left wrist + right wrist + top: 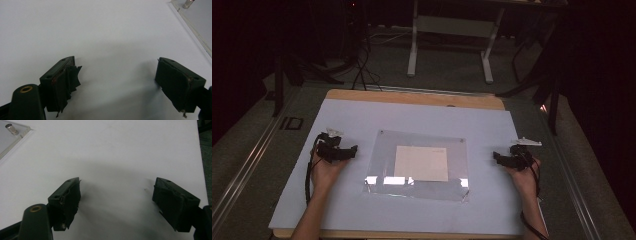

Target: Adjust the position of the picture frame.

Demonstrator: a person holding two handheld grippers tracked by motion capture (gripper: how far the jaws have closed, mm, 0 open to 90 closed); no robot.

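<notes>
At the tabletop point(337, 210) centre lies a clear acrylic frame point(418, 165) with a paper sheet point(421, 163) inside, flat. Left hand-held gripper point(353, 151) and right hand-held gripper point(496, 157) flank it, jaws apart, empty, likely staged to grab opposite edges.

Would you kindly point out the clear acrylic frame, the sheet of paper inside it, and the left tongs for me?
clear acrylic frame point(382, 150): high view, bare left margin of the panel.
sheet of paper point(421, 163): high view, middle of the sheet.
left tongs point(353, 150): high view, midway between the fingertips.
</notes>
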